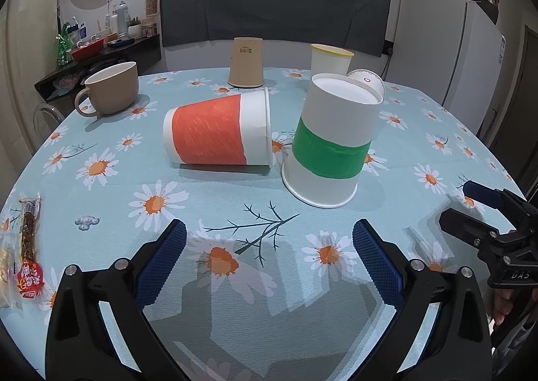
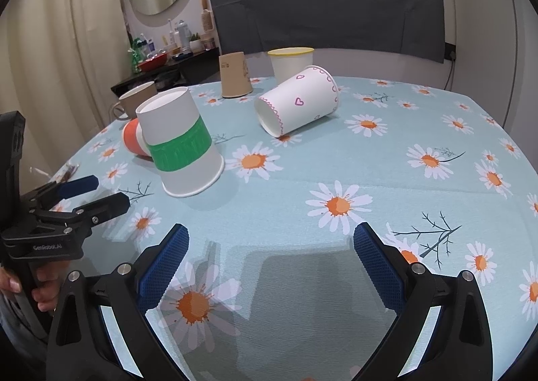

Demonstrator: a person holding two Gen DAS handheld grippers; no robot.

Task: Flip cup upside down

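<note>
A white paper cup with a green band [image 1: 331,142] stands upside down on the daisy tablecloth [image 1: 235,213]; it also shows in the right wrist view [image 2: 181,145]. A cup with an orange band [image 1: 218,132] lies on its side to its left, partly hidden behind the green cup in the right wrist view [image 2: 132,139]. A white cup with purple hearts [image 2: 297,100] lies on its side farther back. My left gripper [image 1: 269,246] is open and empty, short of both cups. My right gripper [image 2: 269,250] is open and empty over bare cloth.
A brown paper cup [image 1: 246,62] stands upside down and a yellow-rimmed cup [image 1: 331,58] upright at the far edge. A beige mug [image 1: 112,87] sits far left. Snack packets [image 1: 28,246] lie at the near left edge. A shelf with bottles [image 1: 101,41] and a fridge [image 1: 447,45] stand beyond.
</note>
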